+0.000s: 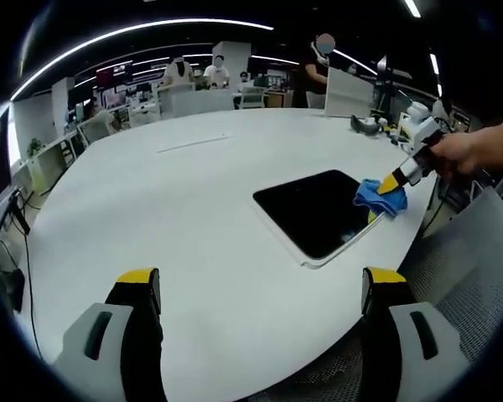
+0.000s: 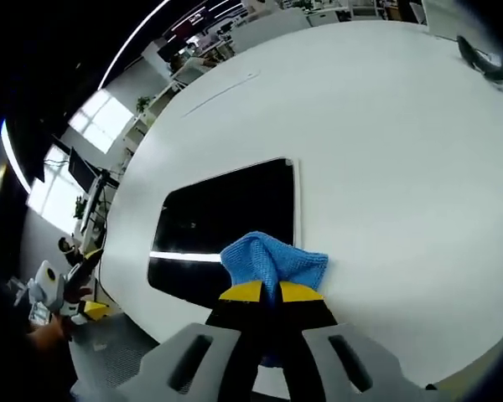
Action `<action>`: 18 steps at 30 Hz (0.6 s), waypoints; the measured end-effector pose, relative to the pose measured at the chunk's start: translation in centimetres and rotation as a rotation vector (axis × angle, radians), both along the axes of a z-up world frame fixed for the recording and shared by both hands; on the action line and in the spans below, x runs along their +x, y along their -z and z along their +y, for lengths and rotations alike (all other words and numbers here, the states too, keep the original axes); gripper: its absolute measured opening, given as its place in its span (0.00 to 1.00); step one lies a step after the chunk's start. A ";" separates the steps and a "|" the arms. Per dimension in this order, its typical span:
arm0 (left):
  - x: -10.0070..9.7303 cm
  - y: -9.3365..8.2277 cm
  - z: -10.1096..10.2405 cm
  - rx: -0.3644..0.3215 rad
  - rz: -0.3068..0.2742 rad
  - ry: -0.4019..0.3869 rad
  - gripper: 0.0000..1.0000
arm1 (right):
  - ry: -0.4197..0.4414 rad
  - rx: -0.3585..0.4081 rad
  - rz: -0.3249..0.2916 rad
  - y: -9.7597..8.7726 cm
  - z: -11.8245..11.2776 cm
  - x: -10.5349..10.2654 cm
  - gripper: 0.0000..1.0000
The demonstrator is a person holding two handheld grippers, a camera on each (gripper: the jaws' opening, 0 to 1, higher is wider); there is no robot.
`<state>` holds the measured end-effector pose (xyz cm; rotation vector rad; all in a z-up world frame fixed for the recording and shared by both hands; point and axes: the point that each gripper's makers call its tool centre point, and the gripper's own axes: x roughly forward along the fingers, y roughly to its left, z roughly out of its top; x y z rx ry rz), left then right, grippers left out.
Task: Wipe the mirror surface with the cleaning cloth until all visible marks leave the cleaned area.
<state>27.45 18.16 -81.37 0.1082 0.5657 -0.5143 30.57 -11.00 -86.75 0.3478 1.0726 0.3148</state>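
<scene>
Nearest the camera, the right tool (image 2: 264, 293) pinched the blue cloth (image 2: 272, 261), which rested on the mirror's (image 2: 226, 222) near edge on the white worktop (image 2: 386, 151). Away from the mirror, the left tool (image 1: 260, 289) hovered spread and empty. Any marks were too faint to judge; wiping looked barely begun.

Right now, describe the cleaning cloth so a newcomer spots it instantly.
On the big white oval table lies a dark rectangular mirror near one edge. At the mirror's edge sits the cleaning cloth, a small crumpled blue rag pinched in the right tongs. It is the one bright blue thing on the table.
</scene>
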 end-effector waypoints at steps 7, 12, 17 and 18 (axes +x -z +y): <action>0.1 -0.1 0.1 -0.002 -0.007 -0.006 0.99 | 0.006 -0.016 -0.006 0.0 -0.1 1.7 0.00; 0.3 -0.3 0.3 0.003 -0.018 -0.012 0.99 | 0.010 -0.021 -0.011 -0.2 -0.1 2.6 0.00; 0.3 -0.3 0.4 0.001 -0.017 -0.016 0.99 | 0.011 -0.025 -0.013 -0.1 -0.1 3.6 0.00; 0.4 -0.3 0.4 0.000 -0.017 -0.016 0.99 | 0.010 -0.027 -0.014 -0.1 -0.2 3.8 0.00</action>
